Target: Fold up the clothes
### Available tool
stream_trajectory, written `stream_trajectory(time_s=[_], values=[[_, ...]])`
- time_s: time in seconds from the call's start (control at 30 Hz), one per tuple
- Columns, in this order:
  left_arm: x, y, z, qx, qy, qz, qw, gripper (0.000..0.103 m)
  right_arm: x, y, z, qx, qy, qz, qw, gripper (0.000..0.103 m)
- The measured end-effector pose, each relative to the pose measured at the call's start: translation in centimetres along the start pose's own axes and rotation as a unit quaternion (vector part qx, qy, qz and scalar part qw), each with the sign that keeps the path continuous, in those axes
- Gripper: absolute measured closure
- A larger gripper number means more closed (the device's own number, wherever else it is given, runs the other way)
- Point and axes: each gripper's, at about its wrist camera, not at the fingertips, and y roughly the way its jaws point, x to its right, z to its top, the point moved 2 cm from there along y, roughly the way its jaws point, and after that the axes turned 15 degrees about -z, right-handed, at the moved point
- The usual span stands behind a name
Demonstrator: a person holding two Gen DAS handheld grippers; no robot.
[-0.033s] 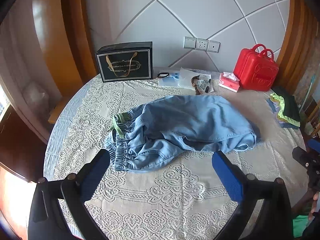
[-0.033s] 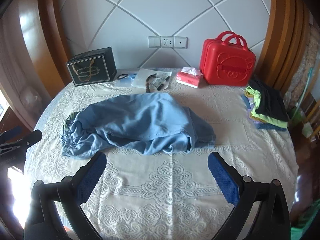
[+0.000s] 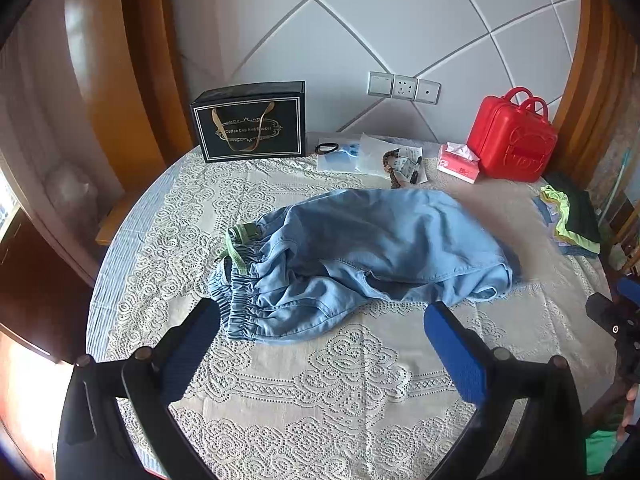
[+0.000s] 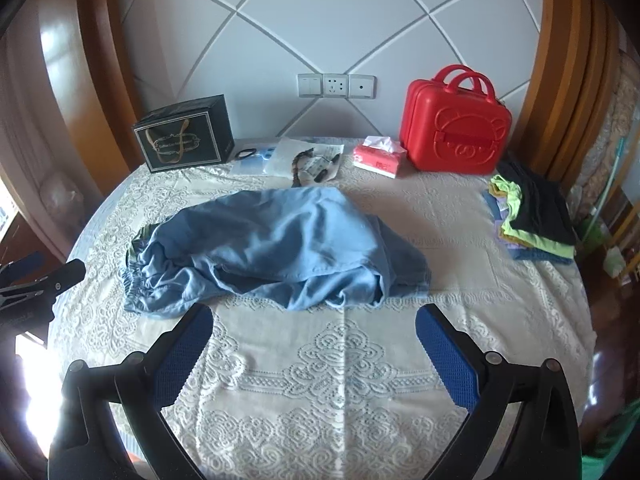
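Observation:
A light blue pair of shorts (image 3: 360, 256) lies crumpled on the round lace-covered table (image 3: 340, 380), its elastic waistband and green drawstring (image 3: 236, 246) at the left. It also shows in the right wrist view (image 4: 276, 248). My left gripper (image 3: 320, 320) is open and empty, hovering just in front of the shorts' near edge. My right gripper (image 4: 316, 322) is open and empty, also just in front of the shorts. Each gripper shows at the edge of the other's view.
A stack of folded clothes (image 4: 532, 216) lies at the table's right edge. Along the back wall stand a black gift box (image 4: 186, 138), a red case (image 4: 456, 124), a tissue pack (image 4: 378, 156) and small items on plastic sleeves (image 4: 296, 158).

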Motion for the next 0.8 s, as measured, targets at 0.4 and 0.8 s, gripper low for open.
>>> stream_trajectory(time_s=[0.4,0.8], values=[[-0.05,0.08,-0.31,-0.027,-0.011,-0.006,0.9996,0.000,0.18,-0.72,-0.22,-0.002,0.011,0.020,1.000,0.000],[-0.39,0.02,-0.31,-0.036,-0.019,-0.002,0.9992,0.000,0.07,-0.40,-0.30,-0.003,0.012,0.022,1.000,0.000]])
